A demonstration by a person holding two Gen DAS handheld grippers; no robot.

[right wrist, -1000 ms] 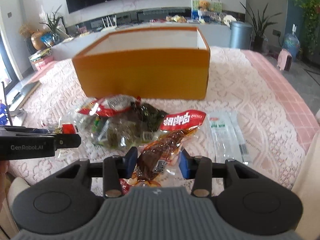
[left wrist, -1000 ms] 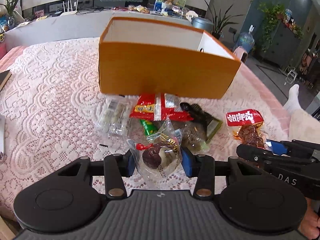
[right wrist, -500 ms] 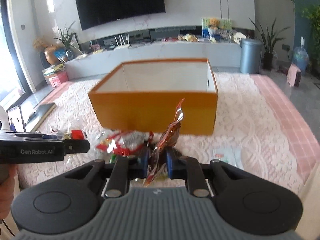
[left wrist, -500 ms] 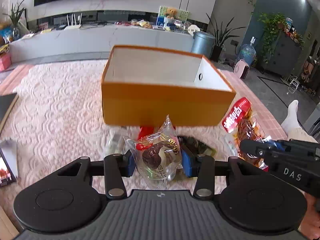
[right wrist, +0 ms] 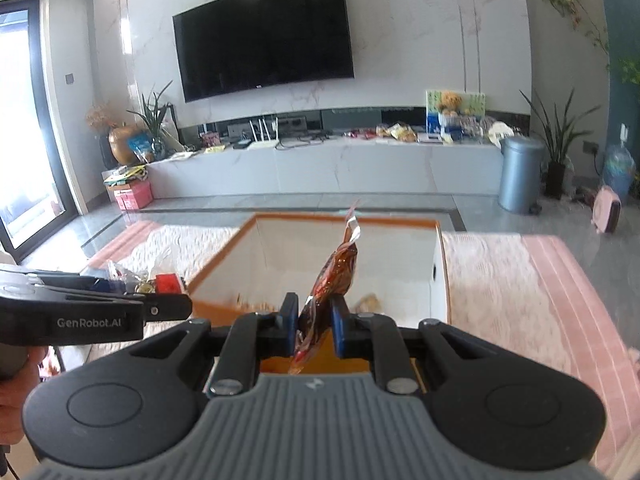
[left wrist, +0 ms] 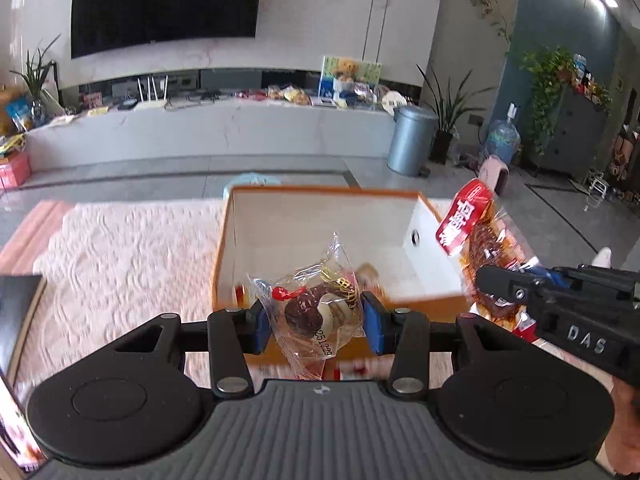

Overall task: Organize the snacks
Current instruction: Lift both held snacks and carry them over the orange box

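On my far left, in the right wrist view, the side of my left gripper (right wrist: pixel 168 307) reads "GenRobot.AI" in pale letters. From its own camera, my left gripper (left wrist: pixel 316 322) is clamped on a clear snack bag (left wrist: pixel 316 312) with a dark chocolate-coloured piece and a white swirl inside, a red tie at its neck, and printed digits near the bottom that look like "251229". That bag hangs over the near wall of the orange box (left wrist: pixel 224 248), which stands open on the lace-covered desk (left wrist: pixel 120 248), its inside white with a round hole in the right wall.

Further right, my right gripper (right wrist: pixel 313 326) has just been closing and its blue pads pinch a thin, edge-on packet of reddish-brown snack (right wrist: pixel 332 280), which sticks up over the box's near edge. In the left wrist view the same packet (left wrist: pixel 476 232) shows a red header with white Chinese characters I can't make out, and the gripper body carries "DAS". A black TV (right wrist: pixel 264 36) fills the wall behind.
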